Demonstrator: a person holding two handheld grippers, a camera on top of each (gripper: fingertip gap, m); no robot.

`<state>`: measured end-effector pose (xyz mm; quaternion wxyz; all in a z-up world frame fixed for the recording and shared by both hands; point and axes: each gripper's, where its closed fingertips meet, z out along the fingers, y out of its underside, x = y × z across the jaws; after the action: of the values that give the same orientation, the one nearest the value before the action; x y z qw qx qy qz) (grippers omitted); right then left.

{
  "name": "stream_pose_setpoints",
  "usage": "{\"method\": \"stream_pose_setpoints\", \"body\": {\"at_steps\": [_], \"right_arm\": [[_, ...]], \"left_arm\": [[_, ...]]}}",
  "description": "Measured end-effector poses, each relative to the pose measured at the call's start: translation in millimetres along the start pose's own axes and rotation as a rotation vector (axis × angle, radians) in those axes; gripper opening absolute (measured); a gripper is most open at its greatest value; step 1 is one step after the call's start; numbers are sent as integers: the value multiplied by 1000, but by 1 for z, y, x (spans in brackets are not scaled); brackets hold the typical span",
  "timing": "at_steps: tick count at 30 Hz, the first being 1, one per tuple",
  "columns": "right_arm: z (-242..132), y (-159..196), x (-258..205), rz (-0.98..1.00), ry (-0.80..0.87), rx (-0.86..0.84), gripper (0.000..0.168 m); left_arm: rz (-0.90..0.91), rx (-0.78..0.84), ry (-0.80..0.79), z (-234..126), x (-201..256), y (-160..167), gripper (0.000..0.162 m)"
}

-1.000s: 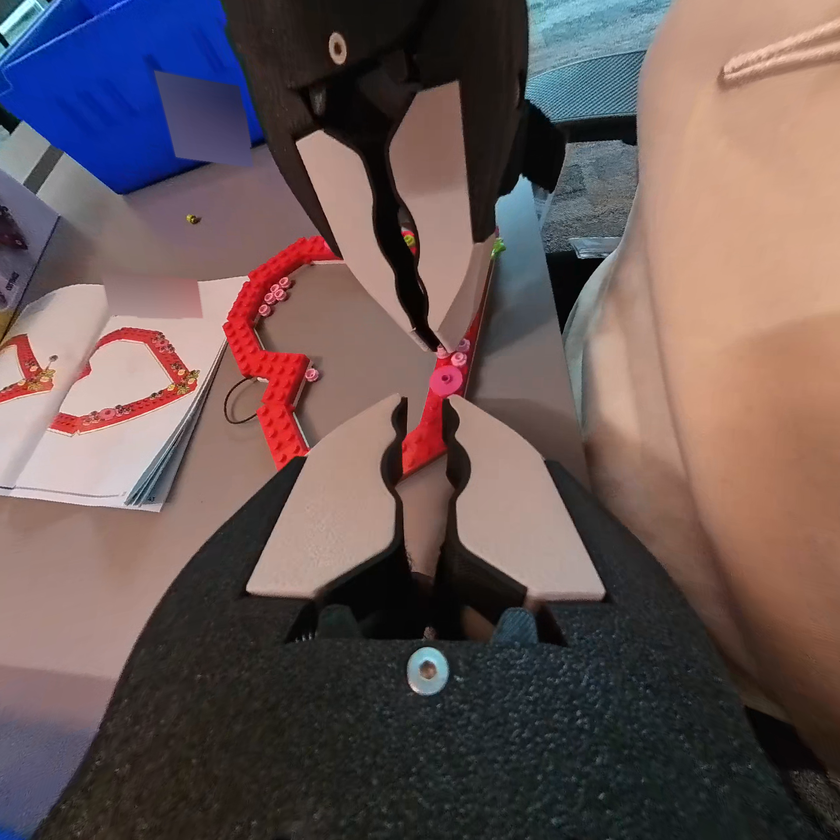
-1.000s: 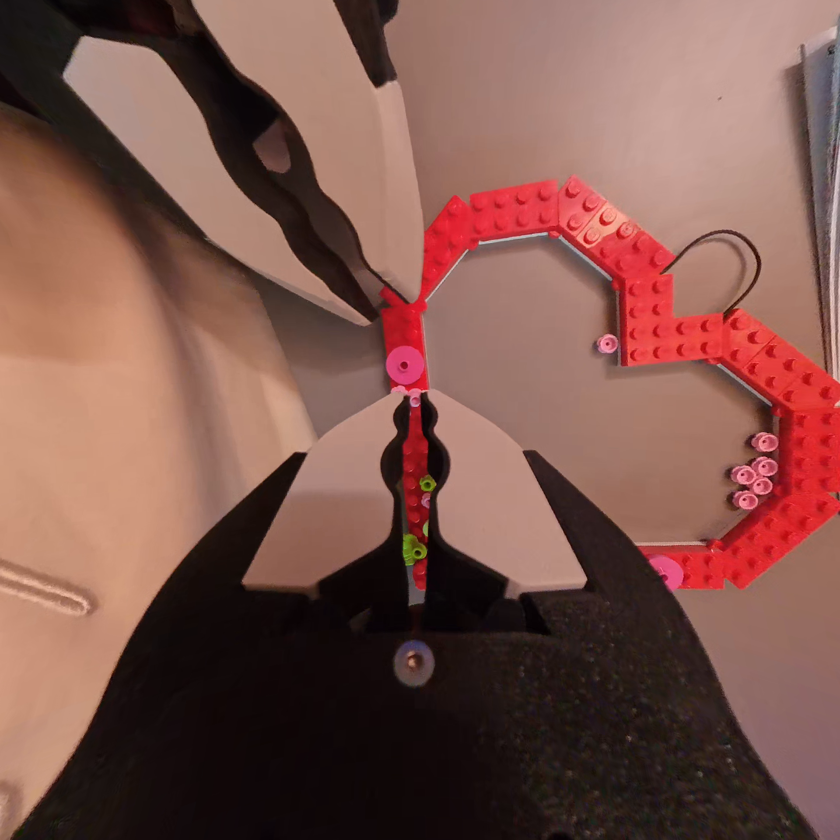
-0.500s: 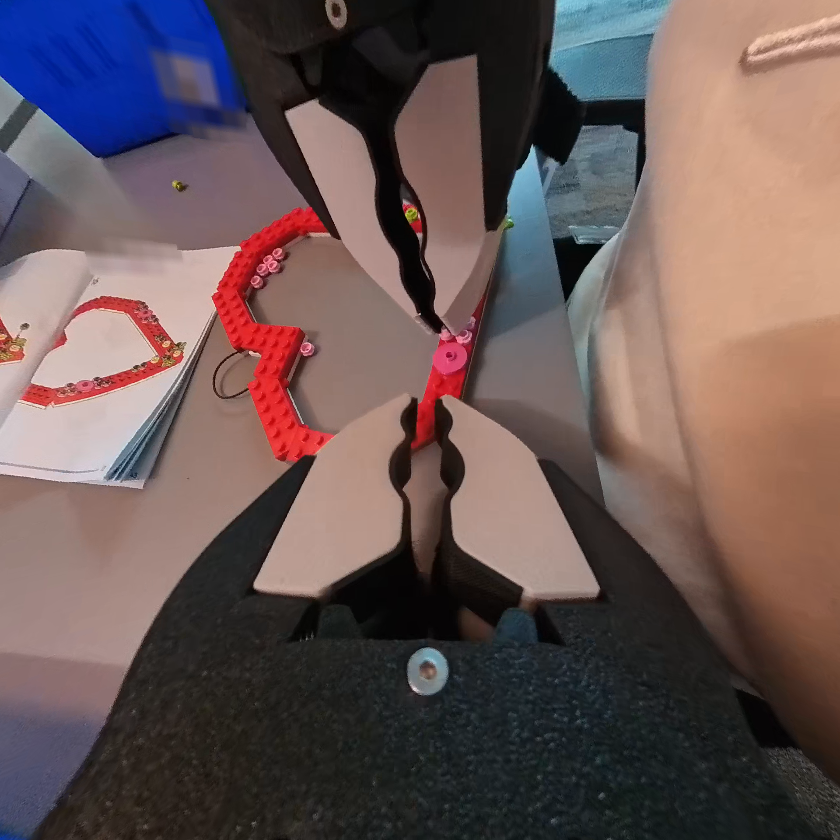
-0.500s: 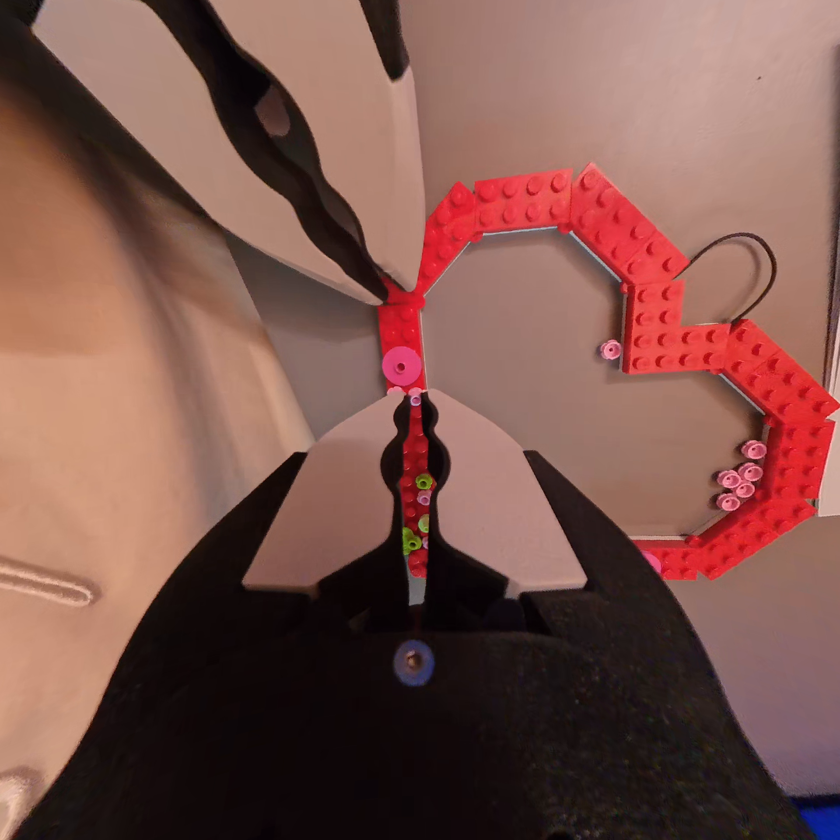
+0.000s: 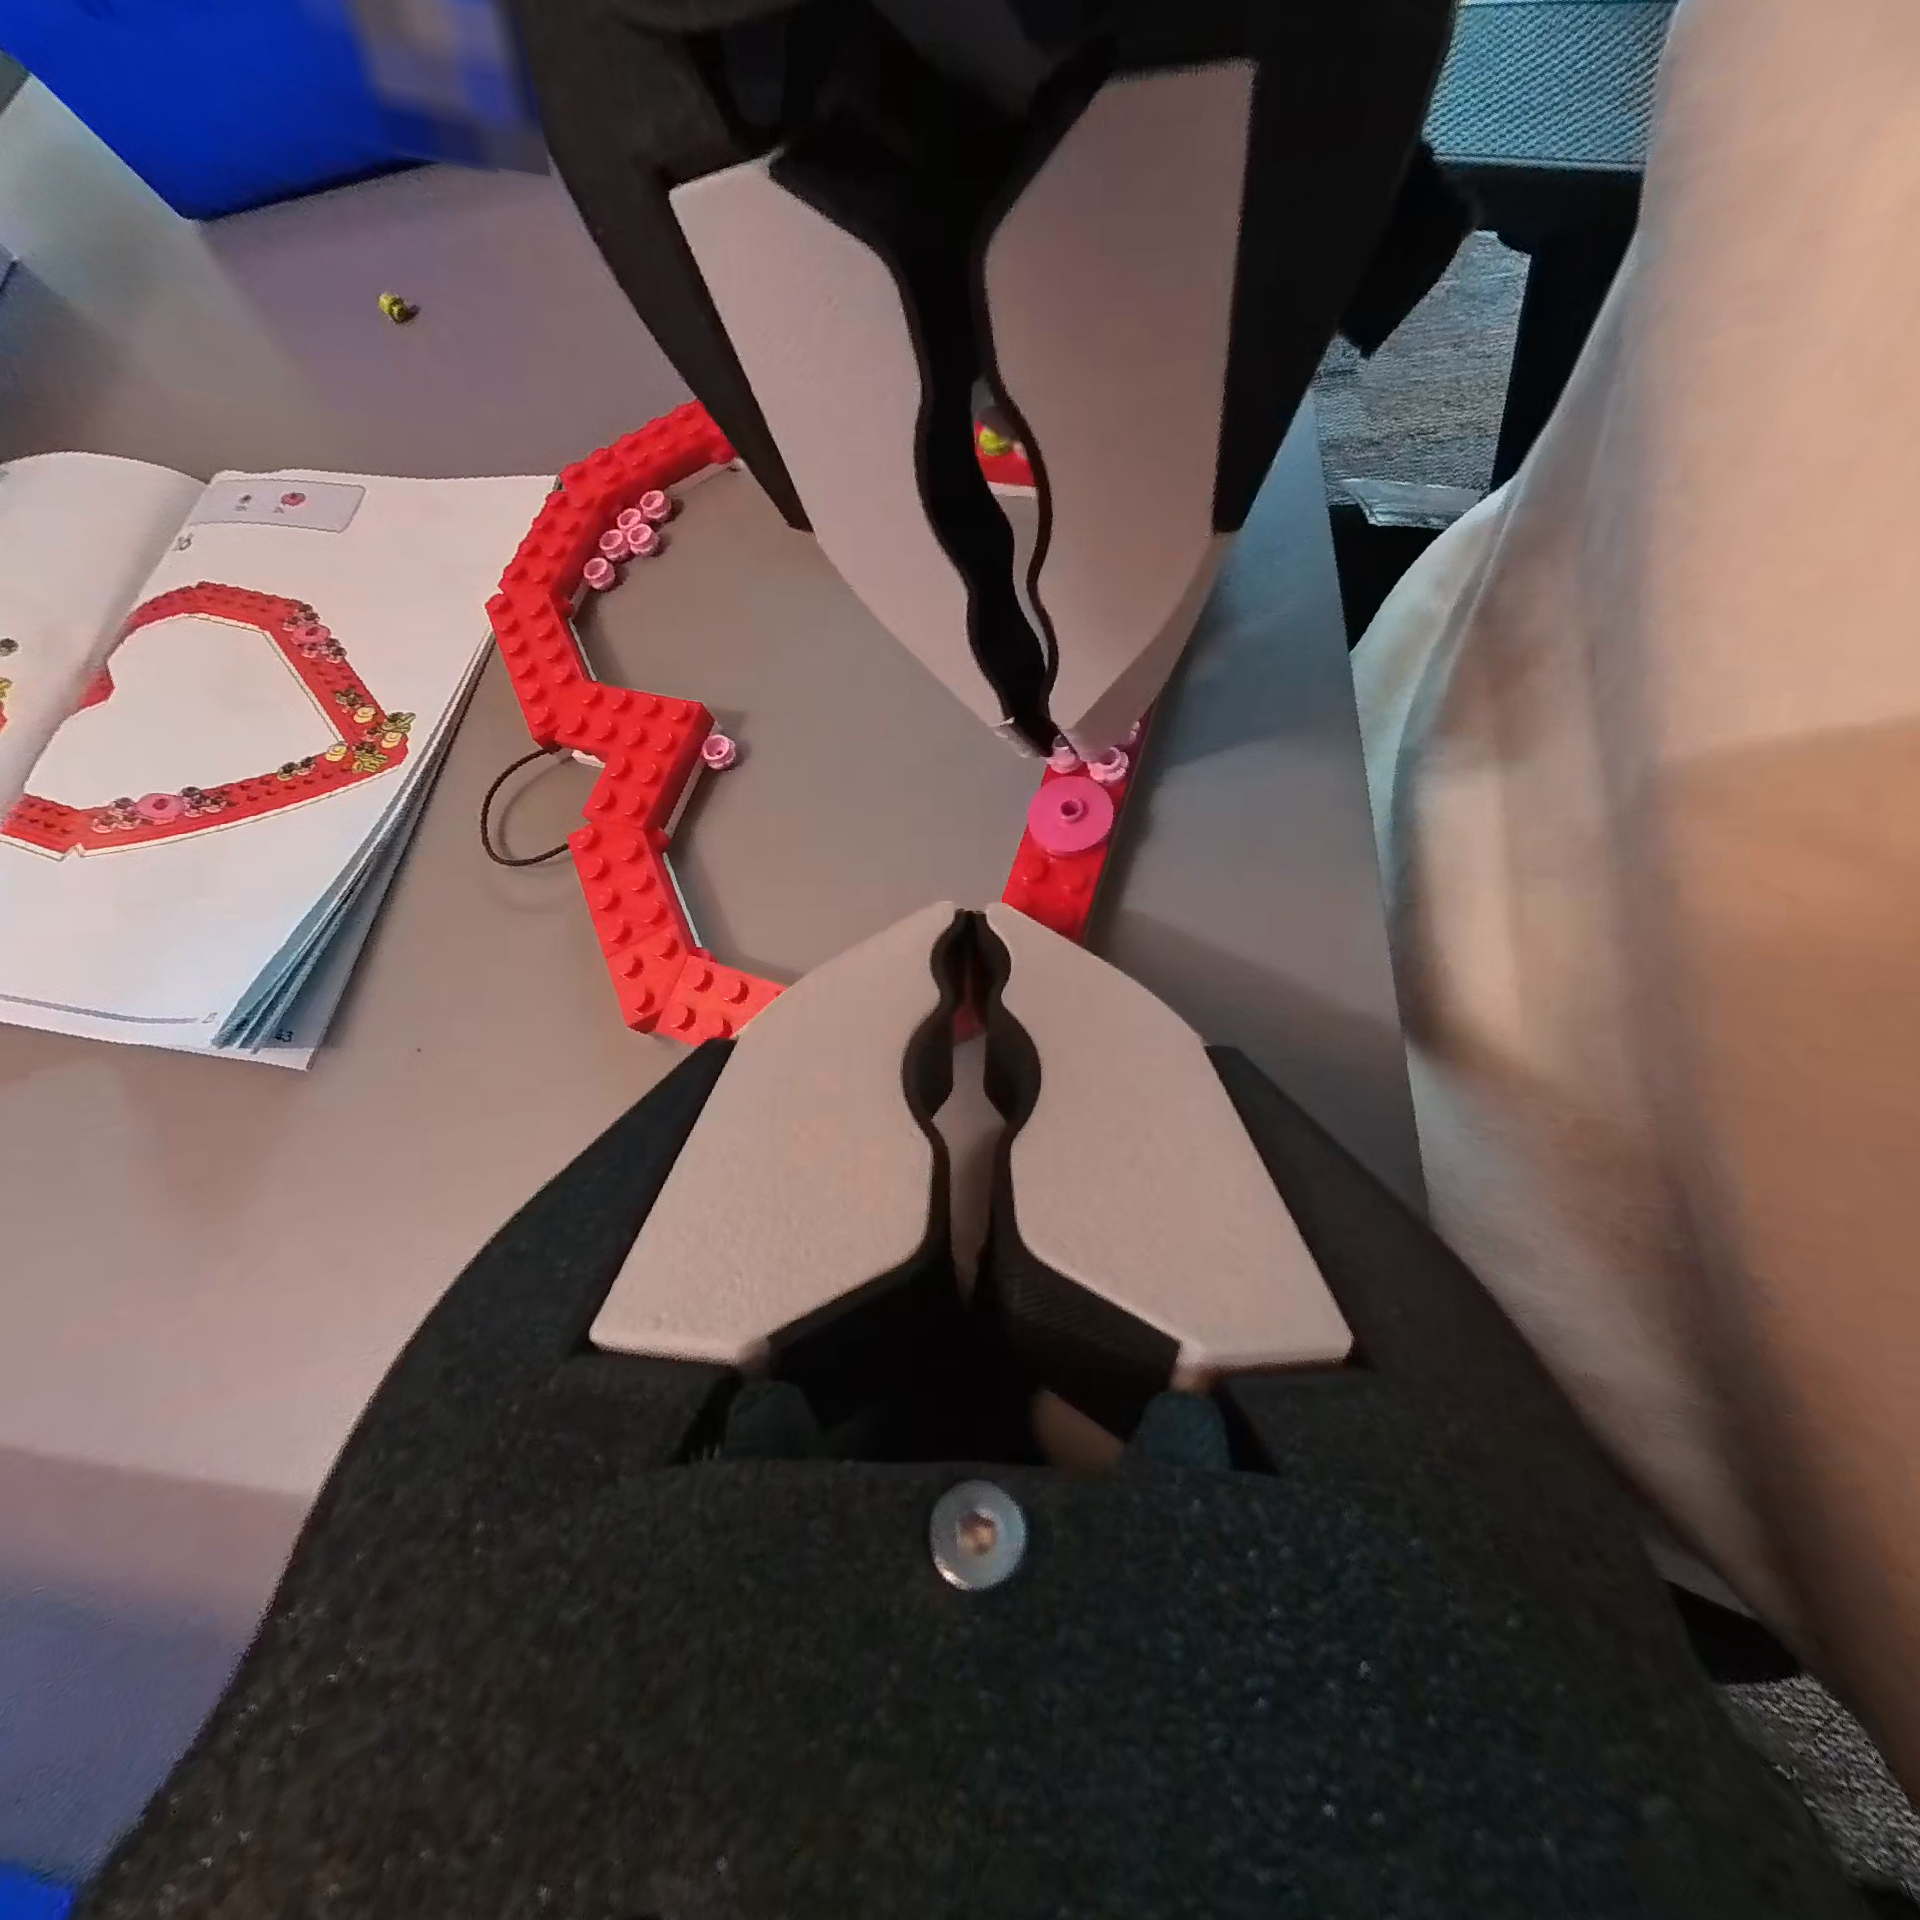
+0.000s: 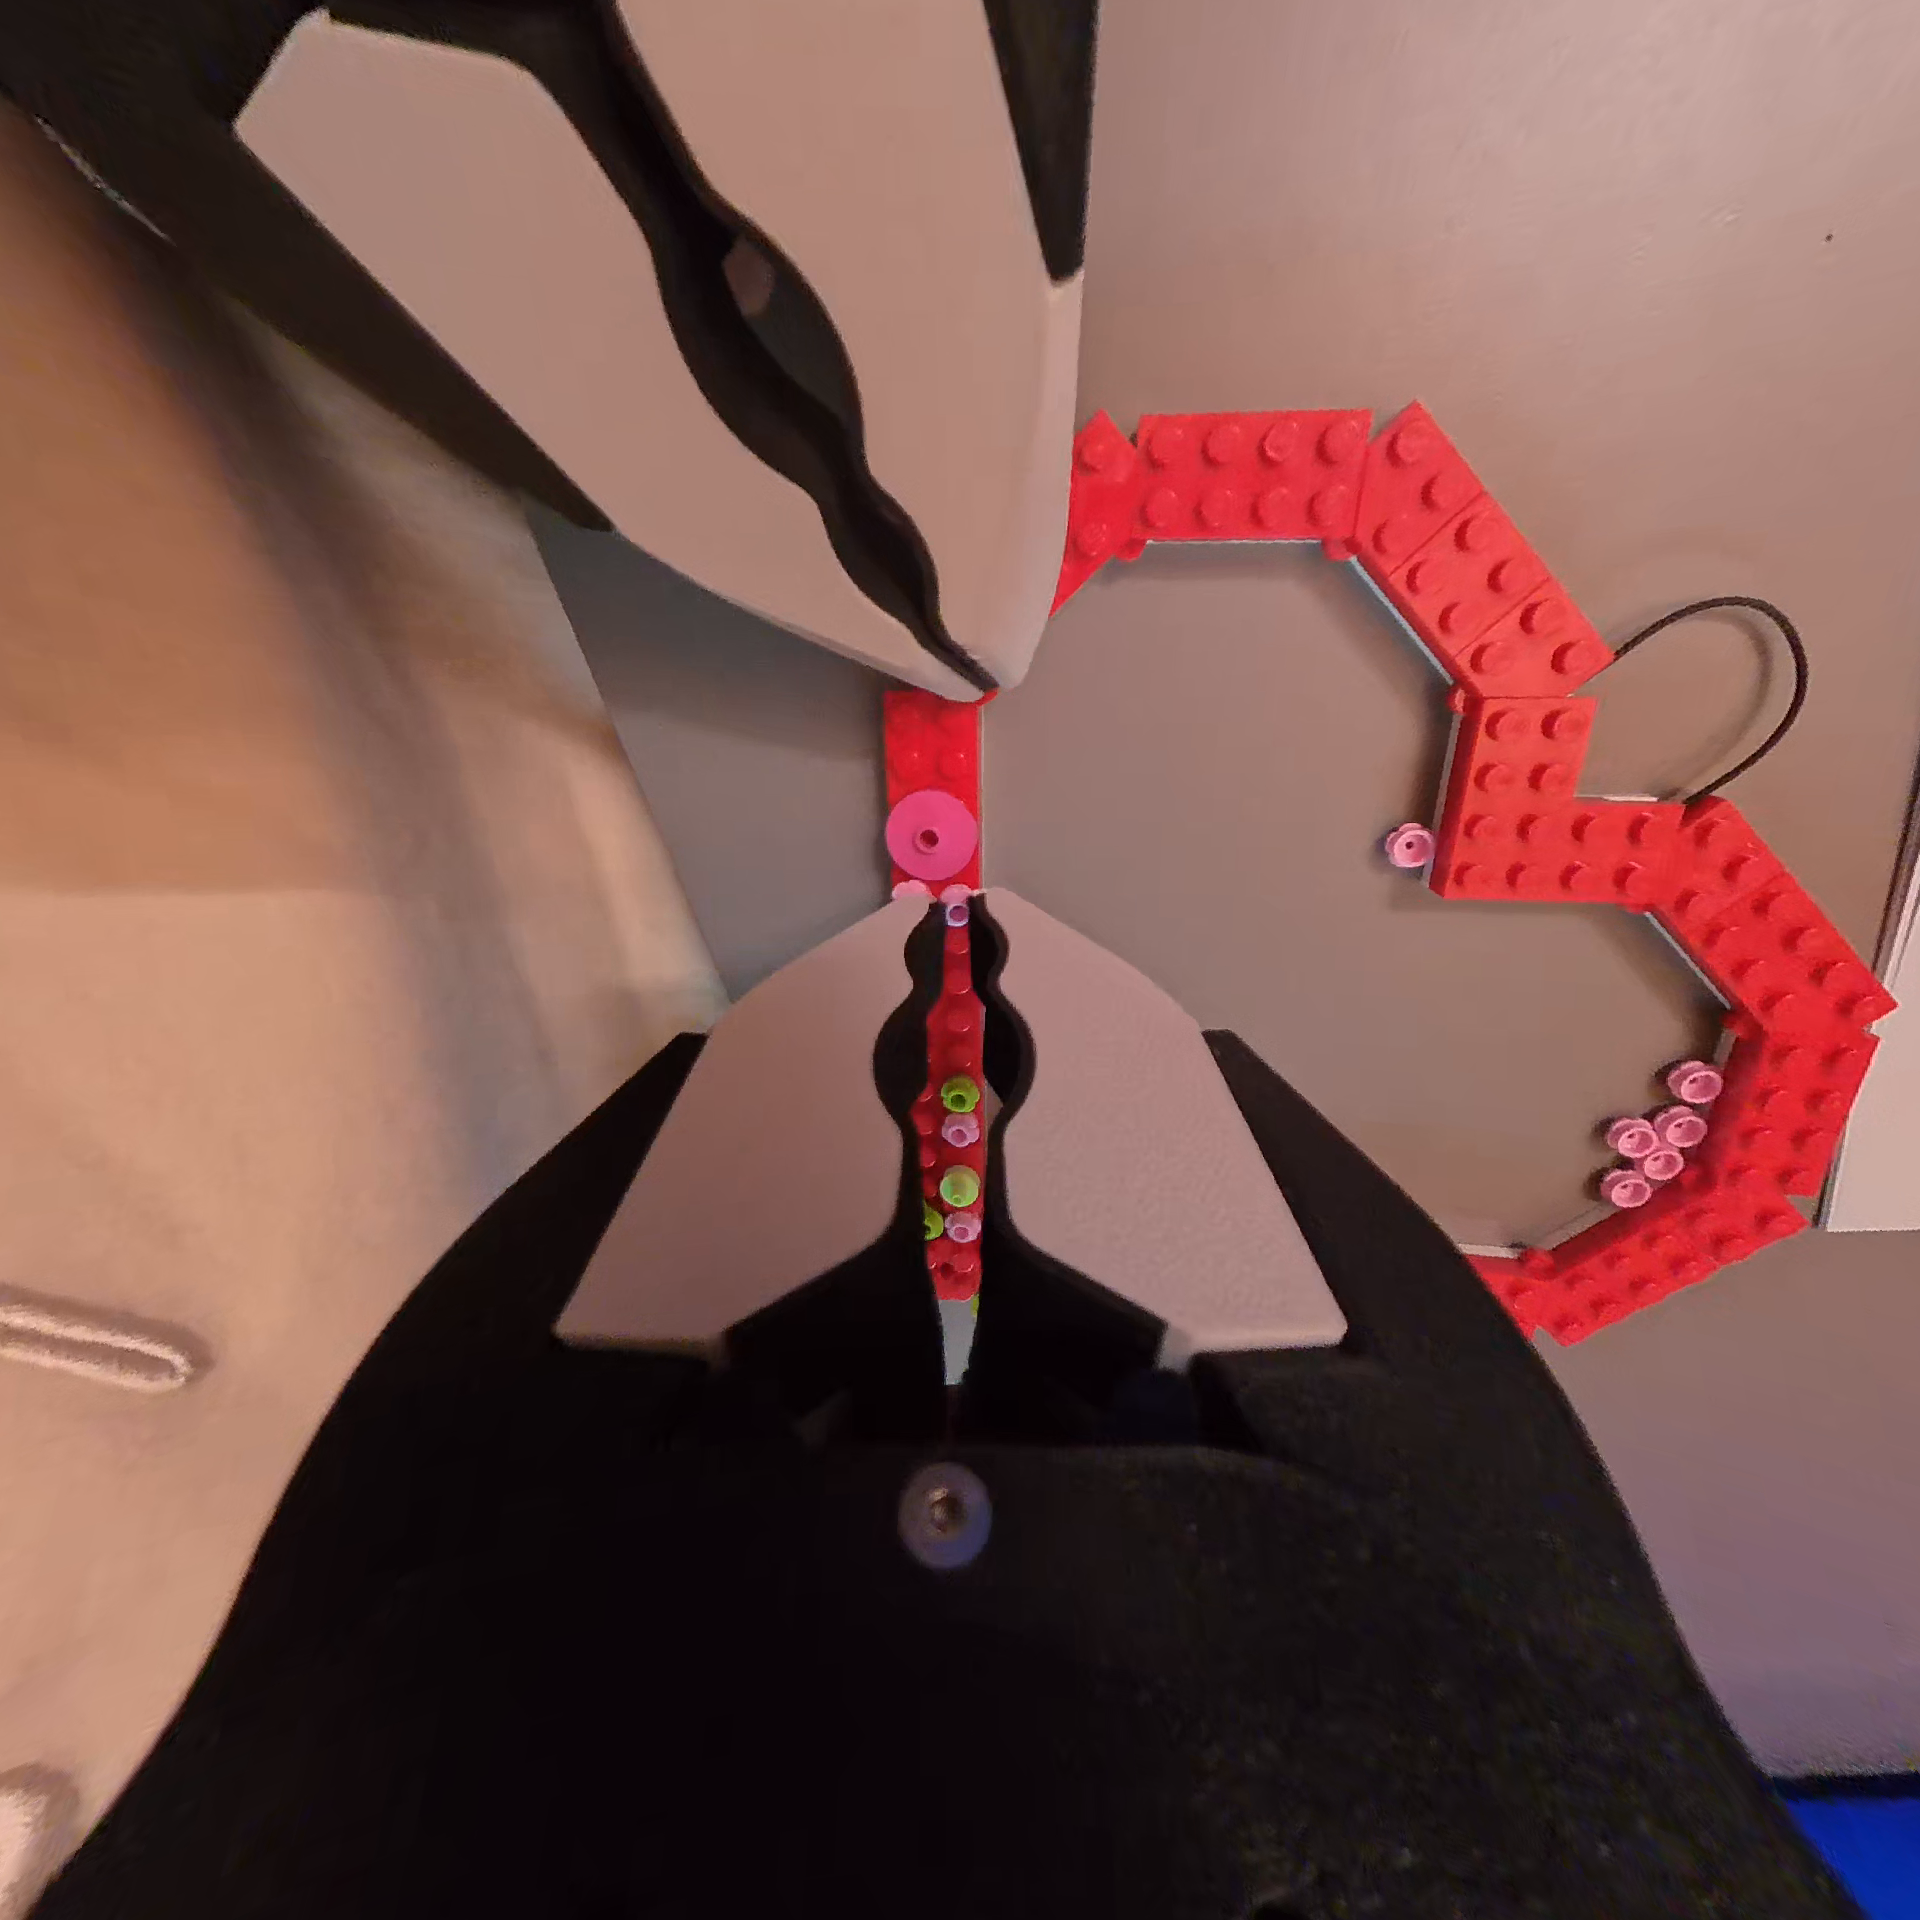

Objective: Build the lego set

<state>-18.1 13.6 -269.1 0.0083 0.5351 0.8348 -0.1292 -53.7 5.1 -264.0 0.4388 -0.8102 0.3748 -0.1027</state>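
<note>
This is looking like an office or lab workspace rather than a home: a plain grey counter (image 5: 239,1195) is carrying the work, with grey-flecked commercial carpet (image 5: 1444,353) showing beyond its far edge and what appears to be the mesh seat of an office chair (image 5: 1538,114) standing there. A blue plastic bin (image 5: 249,94) (blurred, so its contents cannot be told) is sitting at the counter's far left corner. An open instruction booklet (image 5: 208,779) is lying beside a red brick heart frame (image 5: 613,748), and a person in light clothing (image 5: 1662,935) is sitting close against the counter's edge.
</note>
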Motion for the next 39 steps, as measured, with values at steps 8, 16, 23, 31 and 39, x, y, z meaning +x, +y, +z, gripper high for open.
{"method": "stream_pose_setpoints", "body": {"at_steps": [8,16,23,31,39], "right_arm": [[0,-2,1,32,-54,110,6],[-10,-5,5,55,-71,196,0],[-1,-2,1,32,-67,155,0],[-1,4,5,11,21,75,0],[-8,-11,-16,8,-100,204,0]], "left_arm": [[0,2,-13,0,-2,0,0],[-19,2,-33,-1,-7,1,0],[-22,-9,-28,1,-7,2,0],[-14,-84,-39,8,-8,10,0],[-30,94,-108,-25,-19,-3,8]]}}
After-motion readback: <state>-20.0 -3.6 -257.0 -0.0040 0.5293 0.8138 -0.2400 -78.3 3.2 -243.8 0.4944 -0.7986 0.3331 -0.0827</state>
